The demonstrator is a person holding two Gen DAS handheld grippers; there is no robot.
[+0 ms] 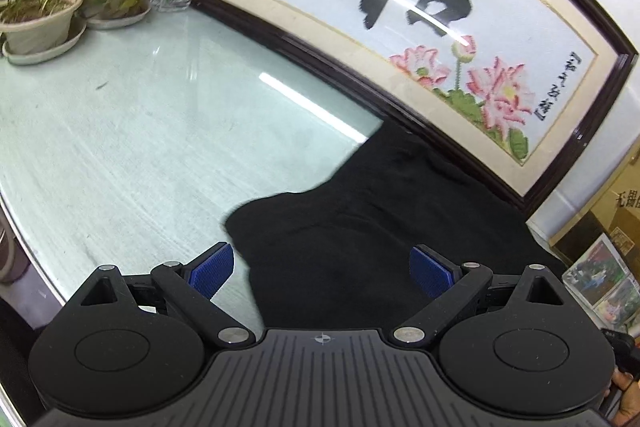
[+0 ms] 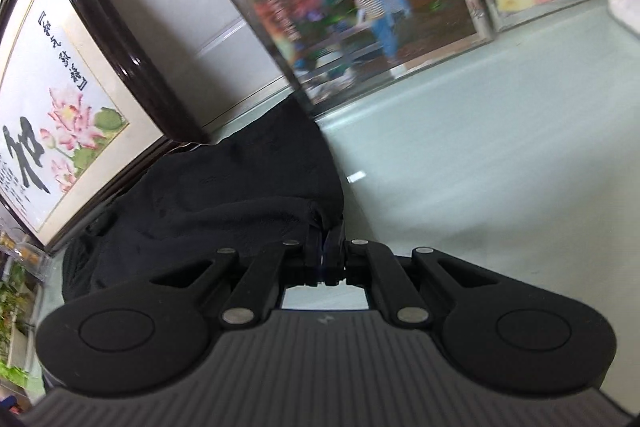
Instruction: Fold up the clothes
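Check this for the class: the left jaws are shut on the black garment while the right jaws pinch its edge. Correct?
Not quite. The left gripper is open above the black garment, gripping nothing, as the left wrist view shows. The right gripper does pinch its edge.

Plain black garment point(image 1: 360, 227) on pale green table point(image 1: 140, 147); left tongs point(image 1: 322, 269) black with blue ribbed pads point(image 1: 214, 269).
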